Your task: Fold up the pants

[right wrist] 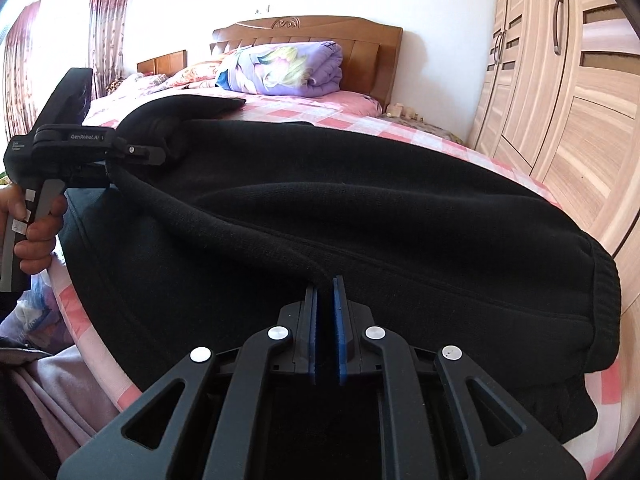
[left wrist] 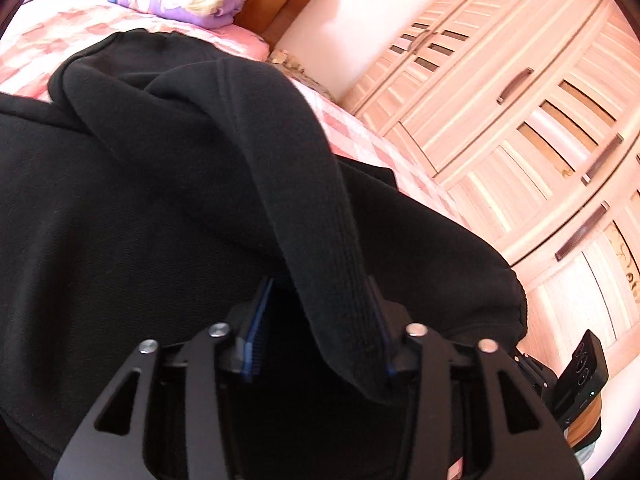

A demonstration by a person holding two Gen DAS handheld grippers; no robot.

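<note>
Left wrist view: the left tool (left wrist: 320, 312) stands open, a fold of the black pants (left wrist: 160, 208) draped loosely between its pads on the bed (left wrist: 48, 36).

Right wrist view: the right tool (right wrist: 325, 320) is closed, pinching the pants (right wrist: 360, 216) edge; a hand (right wrist: 36, 232) holds the left tool (right wrist: 136, 152).

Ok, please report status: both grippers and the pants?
Left gripper jaws open, waistband loose between. Right gripper shut on a pants fold. Black pants lying on bed. Nothing in the way.

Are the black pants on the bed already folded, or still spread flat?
Folded over: the pants lie doubled on the bed, one layer over another.
</note>
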